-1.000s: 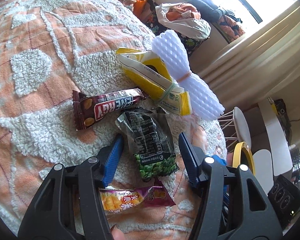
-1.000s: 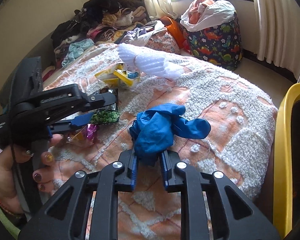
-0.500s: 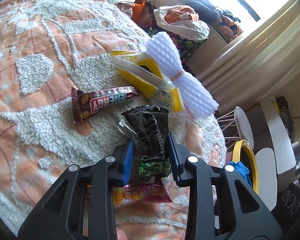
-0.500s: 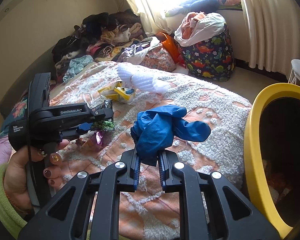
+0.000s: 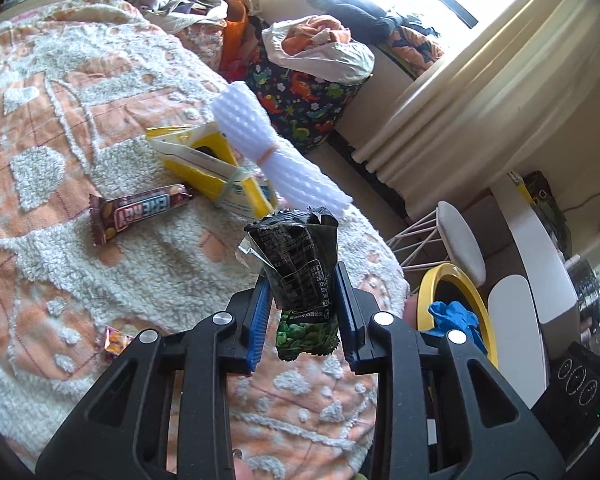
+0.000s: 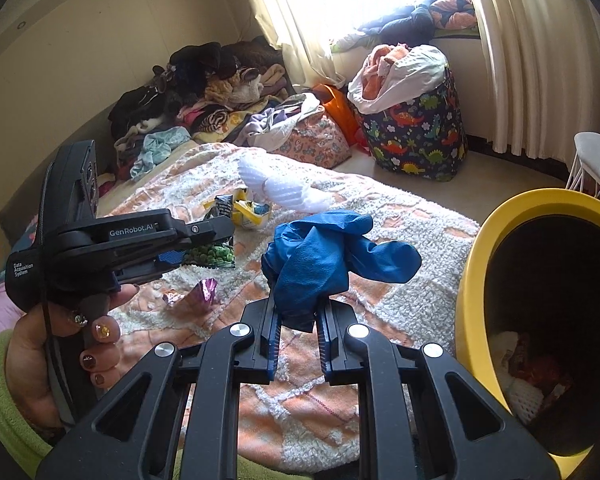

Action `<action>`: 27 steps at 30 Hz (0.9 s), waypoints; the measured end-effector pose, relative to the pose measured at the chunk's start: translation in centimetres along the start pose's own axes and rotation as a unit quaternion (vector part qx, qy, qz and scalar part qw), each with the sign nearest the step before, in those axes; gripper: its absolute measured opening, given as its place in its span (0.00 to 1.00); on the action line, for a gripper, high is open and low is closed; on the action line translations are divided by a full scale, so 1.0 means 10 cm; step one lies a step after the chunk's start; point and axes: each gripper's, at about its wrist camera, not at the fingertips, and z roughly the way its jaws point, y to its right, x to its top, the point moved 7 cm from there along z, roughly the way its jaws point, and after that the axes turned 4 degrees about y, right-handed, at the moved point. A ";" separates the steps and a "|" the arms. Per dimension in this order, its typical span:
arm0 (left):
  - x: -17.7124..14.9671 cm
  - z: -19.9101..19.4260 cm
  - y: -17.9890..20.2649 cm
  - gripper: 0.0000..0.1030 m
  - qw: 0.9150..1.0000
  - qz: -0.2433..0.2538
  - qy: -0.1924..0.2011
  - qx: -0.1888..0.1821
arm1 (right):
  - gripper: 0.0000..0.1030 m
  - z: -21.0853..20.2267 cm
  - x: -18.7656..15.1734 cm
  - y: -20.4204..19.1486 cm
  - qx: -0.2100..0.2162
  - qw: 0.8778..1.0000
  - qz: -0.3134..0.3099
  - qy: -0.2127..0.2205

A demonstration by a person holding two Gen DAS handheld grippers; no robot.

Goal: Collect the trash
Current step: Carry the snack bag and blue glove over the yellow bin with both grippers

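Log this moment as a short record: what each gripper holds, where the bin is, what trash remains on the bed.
left gripper: shut on green pea packet
right gripper: shut on blue glove
yellow bin: beside bed, some trash inside
left on bedspread: energy bar, yellow packet, white foam net, purple wrapper

Glossy foil pea packet (image 5: 300, 276), matt rubbery blue glove (image 6: 328, 256), tufted fluffy blanket (image 5: 60, 168)

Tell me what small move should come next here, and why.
Probably carry the right gripper over the yellow bin and release. Its fingers clamp the blue glove, the bin's mouth gapes just to its right, and trash already lies inside. The left gripper, shut on the green pea packet, could follow.
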 end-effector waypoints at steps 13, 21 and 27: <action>-0.08 -0.05 0.41 0.23 0.999 0.046 0.001 -0.025 | 0.15 -0.26 0.10 0.13 -0.011 1.000 0.003 0.026; -0.14 -0.05 0.59 0.22 0.997 0.071 -0.002 -0.031 | 0.15 -0.41 0.19 0.26 -0.024 0.999 0.008 0.042; -0.19 -0.05 0.72 0.22 0.995 0.087 -0.002 -0.037 | 0.15 -0.50 0.23 0.40 -0.038 0.998 0.018 0.049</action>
